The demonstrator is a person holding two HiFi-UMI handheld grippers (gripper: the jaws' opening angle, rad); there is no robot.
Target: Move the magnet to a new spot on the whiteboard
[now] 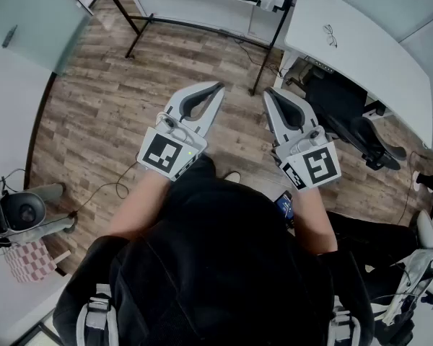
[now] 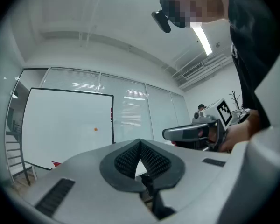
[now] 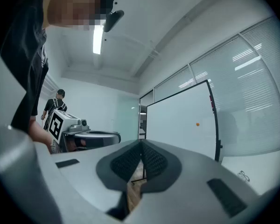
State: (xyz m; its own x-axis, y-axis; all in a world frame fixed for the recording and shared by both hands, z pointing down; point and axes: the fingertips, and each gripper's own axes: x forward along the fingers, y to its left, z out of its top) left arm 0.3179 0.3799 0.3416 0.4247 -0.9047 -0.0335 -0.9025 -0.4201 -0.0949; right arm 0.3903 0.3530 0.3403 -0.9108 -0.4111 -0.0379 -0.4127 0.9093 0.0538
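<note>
The left tool [image 2: 140,144] was held level and faced the whiteboard [image 2: 60,125], jaws together, ribbed pads meeting at the tips with nothing between them. The right tool [image 3: 141,144] was level beside it and faced the same whiteboard, its jaws closed too, and empty. And there was the magnet [image 2: 95,129], a small orange dot stuck on the whiteboard at about mid-height, over toward its right frame edge. It was well apart from both tools, neither one touching the whiteboard. From the head view the two tools sat side by side over a wooden floor [image 1: 130,92], a marker cube on each, with the whiteboard's stand legs on that floor ahead of them. To the right of the whiteboard stood a white tabletop [image 1: 375,56] with a pair of glasses [image 1: 330,34] lying on it. In the left gripper view the right tool showed off to the right of the whiteboard, a hand wrapped round its grip
</note>
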